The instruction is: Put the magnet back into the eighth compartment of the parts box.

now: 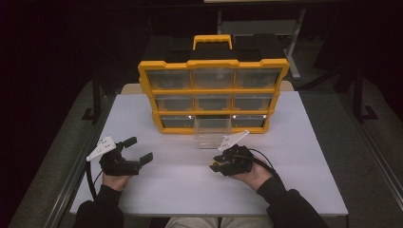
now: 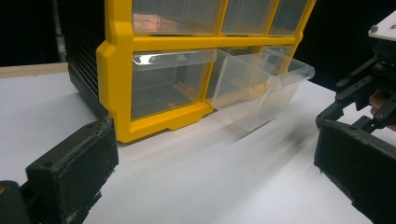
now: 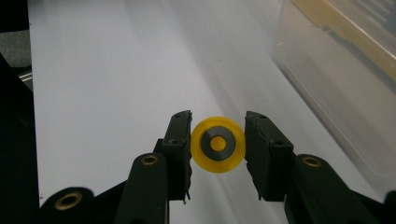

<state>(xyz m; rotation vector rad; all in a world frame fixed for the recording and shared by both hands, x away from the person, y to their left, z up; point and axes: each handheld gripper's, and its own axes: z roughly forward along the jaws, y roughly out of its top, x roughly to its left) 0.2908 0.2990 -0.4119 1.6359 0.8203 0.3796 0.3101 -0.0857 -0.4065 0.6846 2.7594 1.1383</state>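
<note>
Holding yellow wheel (image 3: 218, 144), right gripper (image 3: 218, 149) lifted near bench front; drawer (image 2: 254, 88) pulled out, drop-in left. Left gripper (image 1: 138, 149) wide, idle.

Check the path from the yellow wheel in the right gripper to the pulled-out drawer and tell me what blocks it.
Nothing visible does. The right gripper holds the wheel, and bare table lies between it and the open drawer.

Both grippers are black, each topped by a pale grey three-cornered plate. The left gripper (image 1: 138, 149), seen nearer the table's (image 1: 309, 142) left edge, trails a black cable; the right gripper (image 3: 218, 154) has brass-coloured pivot pins on its linkage and ribbed black pads. The person wears dark long sleeves and light trousers.
</note>
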